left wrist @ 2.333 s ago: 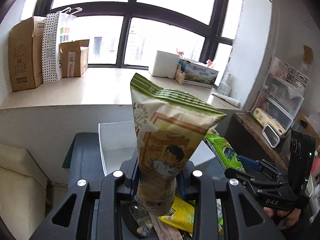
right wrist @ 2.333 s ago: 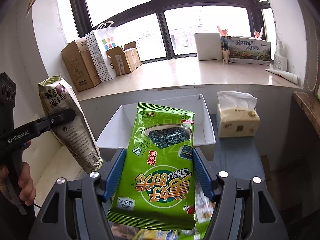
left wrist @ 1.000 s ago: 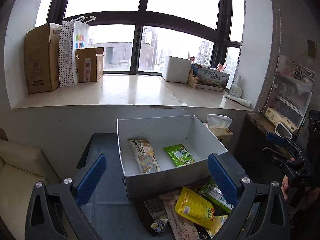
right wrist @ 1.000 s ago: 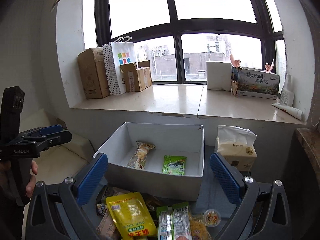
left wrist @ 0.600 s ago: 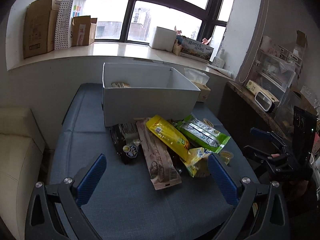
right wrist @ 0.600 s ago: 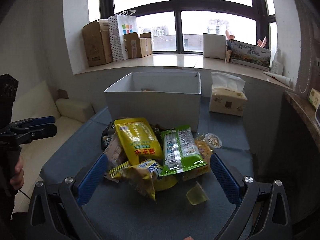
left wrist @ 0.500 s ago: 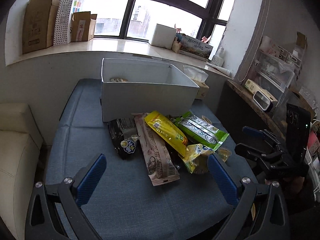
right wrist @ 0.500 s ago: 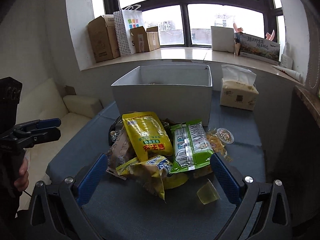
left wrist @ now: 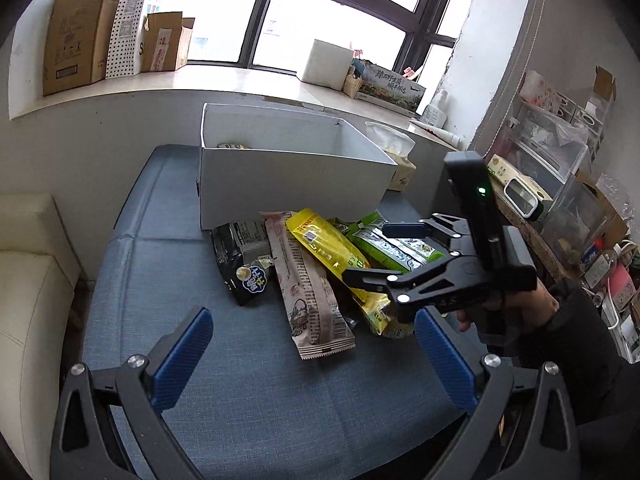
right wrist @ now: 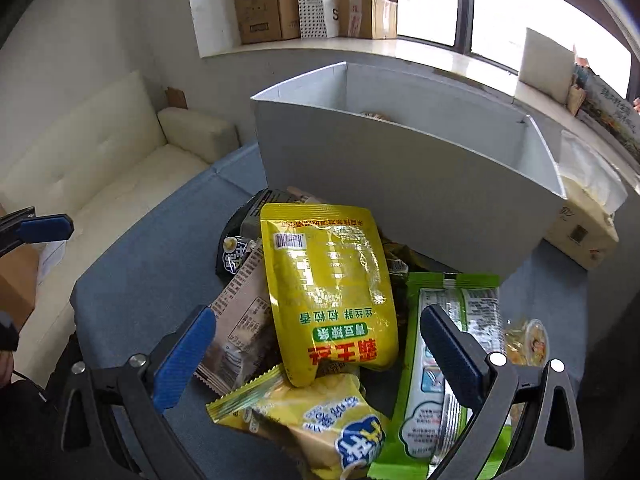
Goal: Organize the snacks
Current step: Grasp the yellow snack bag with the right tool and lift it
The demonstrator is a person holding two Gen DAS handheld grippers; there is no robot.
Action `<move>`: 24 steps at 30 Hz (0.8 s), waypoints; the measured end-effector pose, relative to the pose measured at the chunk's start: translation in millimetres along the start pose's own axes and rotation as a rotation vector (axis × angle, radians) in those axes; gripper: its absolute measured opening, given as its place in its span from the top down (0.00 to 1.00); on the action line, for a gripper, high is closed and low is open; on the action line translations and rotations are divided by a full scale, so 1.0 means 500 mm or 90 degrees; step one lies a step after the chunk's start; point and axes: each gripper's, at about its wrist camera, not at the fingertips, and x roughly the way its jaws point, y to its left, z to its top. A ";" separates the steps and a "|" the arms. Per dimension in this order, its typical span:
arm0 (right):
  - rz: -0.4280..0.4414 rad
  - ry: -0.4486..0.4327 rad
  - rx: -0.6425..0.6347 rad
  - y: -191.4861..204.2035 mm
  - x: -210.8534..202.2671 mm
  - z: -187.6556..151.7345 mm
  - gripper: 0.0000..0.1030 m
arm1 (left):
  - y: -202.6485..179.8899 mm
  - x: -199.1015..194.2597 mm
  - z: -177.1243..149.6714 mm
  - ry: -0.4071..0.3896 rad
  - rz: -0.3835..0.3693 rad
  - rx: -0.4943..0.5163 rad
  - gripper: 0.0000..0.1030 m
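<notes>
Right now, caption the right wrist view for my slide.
Open right gripper over yellow pouch before white box.

Glossy, crinkled plastic yellow snack bag (right wrist: 328,292) lies on a matt, woven blue cloth surface (left wrist: 248,392); white box (left wrist: 296,180) looks like smooth matt card.

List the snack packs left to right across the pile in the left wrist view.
Black pack → long brown pack → yellow pouch → green pack, partly behind the open right gripper.
</notes>
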 end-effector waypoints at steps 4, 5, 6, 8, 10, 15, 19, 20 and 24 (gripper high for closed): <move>-0.006 0.046 -0.005 -0.016 0.049 0.013 0.00 | -0.002 -0.004 -0.005 0.000 -0.007 0.008 0.00; -0.008 0.056 -0.008 -0.018 0.060 0.013 0.00 | -0.002 -0.005 -0.006 -0.001 -0.005 0.009 0.00; -0.007 0.066 -0.009 -0.021 0.070 0.013 0.00 | -0.001 -0.005 -0.006 -0.001 -0.006 0.008 0.00; 0.019 0.079 0.002 -0.031 0.087 0.011 0.00 | 0.001 -0.003 -0.007 0.001 -0.010 0.003 0.00; 0.034 0.085 0.016 -0.040 0.092 0.009 0.00 | 0.000 -0.003 -0.006 0.001 -0.012 0.004 0.00; 0.052 0.102 0.020 -0.042 0.102 0.009 0.00 | 0.000 0.001 -0.009 0.006 -0.011 0.006 0.00; 0.051 0.080 0.027 -0.046 0.082 0.006 0.16 | 0.005 0.004 -0.008 0.008 -0.008 0.004 0.00; 0.044 0.075 0.027 -0.046 0.074 0.006 0.16 | 0.007 0.005 -0.008 0.008 -0.009 0.002 0.00; 0.032 0.067 0.017 -0.040 0.054 -0.003 0.20 | 0.013 0.014 -0.012 0.014 -0.001 -0.005 0.00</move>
